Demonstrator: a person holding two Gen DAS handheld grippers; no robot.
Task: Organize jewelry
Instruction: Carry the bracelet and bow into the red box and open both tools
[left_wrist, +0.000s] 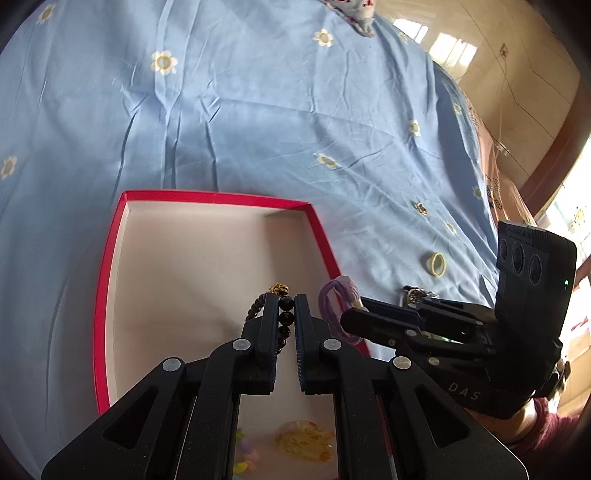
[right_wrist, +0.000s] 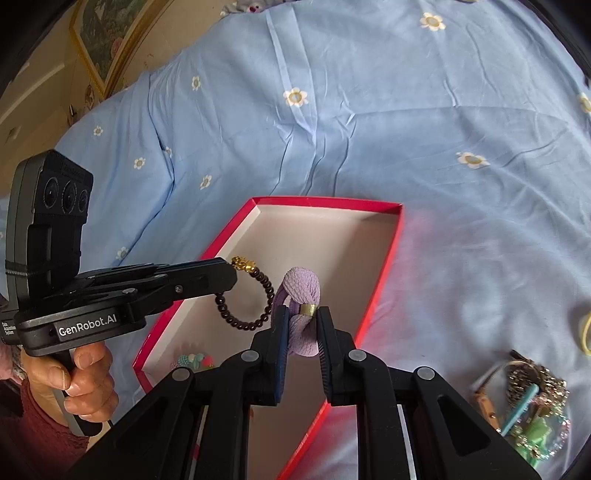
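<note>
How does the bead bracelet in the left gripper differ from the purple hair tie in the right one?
The bead bracelet is a thin ring of small dark glossy beads with a gold charm; the purple hair tie is soft, thick knotted fabric with a small gold band. The left gripper pinches the bracelet by its beads so the loop hangs open; the right gripper squeezes the tie's bulky knot. Both are held above the red box.

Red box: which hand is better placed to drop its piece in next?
Probably left. Its tongs hold the bead bracelet over the red box floor; the right tongs hold the purple hair tie near the rim.
</note>
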